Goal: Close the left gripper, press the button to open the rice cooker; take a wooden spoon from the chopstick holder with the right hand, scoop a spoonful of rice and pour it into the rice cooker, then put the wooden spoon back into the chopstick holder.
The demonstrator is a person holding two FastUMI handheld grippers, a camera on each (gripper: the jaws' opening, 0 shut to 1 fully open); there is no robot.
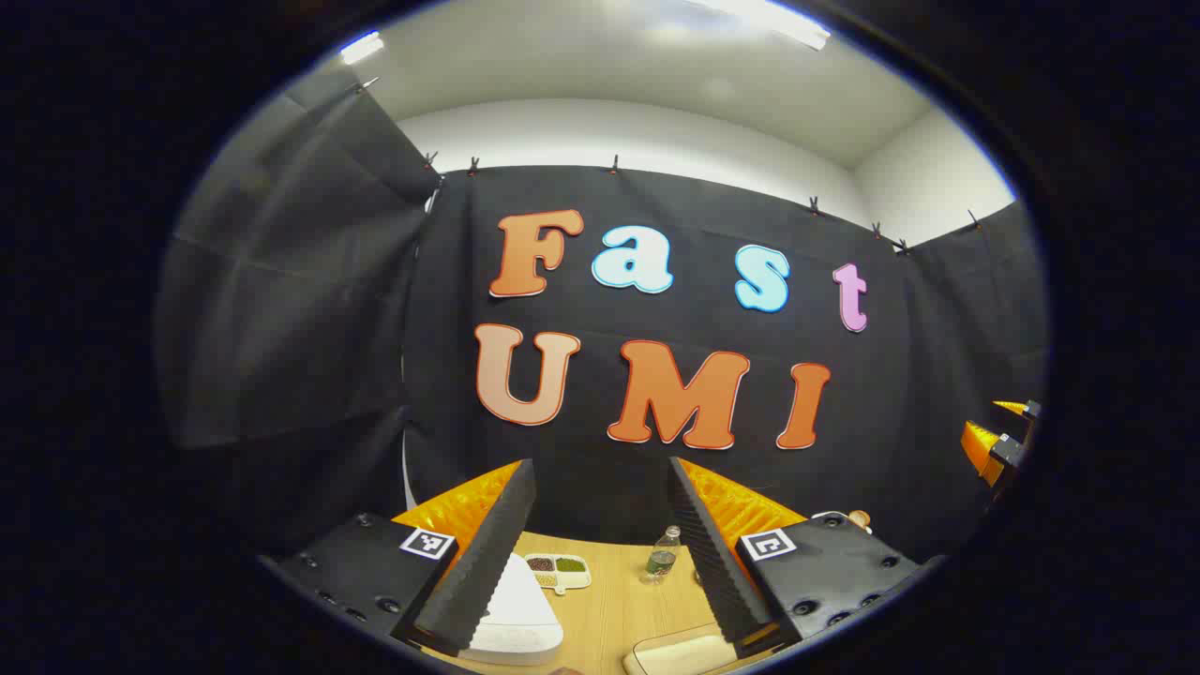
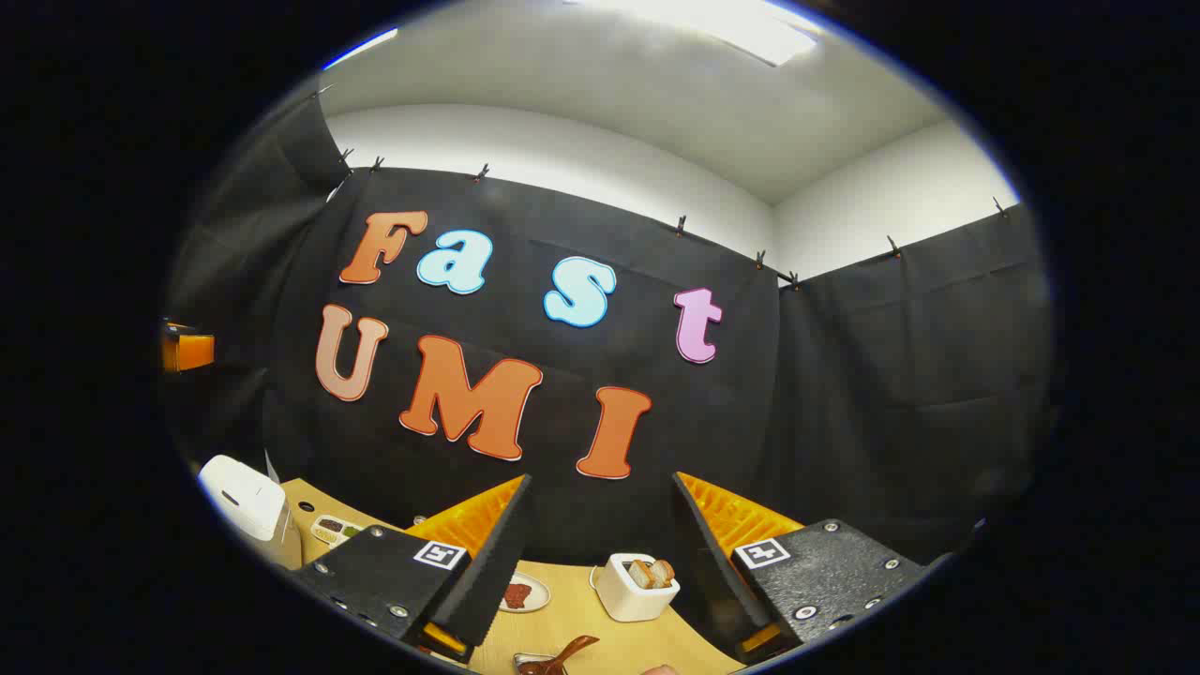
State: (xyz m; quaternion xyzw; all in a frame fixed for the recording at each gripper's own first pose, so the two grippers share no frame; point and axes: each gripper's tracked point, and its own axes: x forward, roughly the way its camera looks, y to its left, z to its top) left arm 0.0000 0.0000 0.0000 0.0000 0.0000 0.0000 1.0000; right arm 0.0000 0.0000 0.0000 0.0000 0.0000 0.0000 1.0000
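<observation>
In the left gripper view, the white rice cooker (image 1: 516,614) stands on the wooden table (image 1: 614,600), low between my fingers, lid down. My left gripper (image 1: 600,466) is open and held high above it, holding nothing. The right gripper (image 1: 999,439) shows at the far right edge. In the right gripper view, a white square chopstick holder (image 2: 626,592) with wooden handles (image 2: 651,573) sticking out sits just below my open right gripper (image 2: 601,478). A brown wooden spoon (image 2: 562,652) lies at the bottom edge. The rice cooker (image 2: 242,497) is far left, and the left gripper (image 2: 187,350) is above it.
A divided dish of beans (image 1: 560,570) and a small water bottle (image 1: 662,553) stand behind the cooker. A beige pad (image 1: 677,654) lies at the near edge. A small plate with red pieces (image 2: 521,593) sits left of the holder. Black cloth walls close the booth.
</observation>
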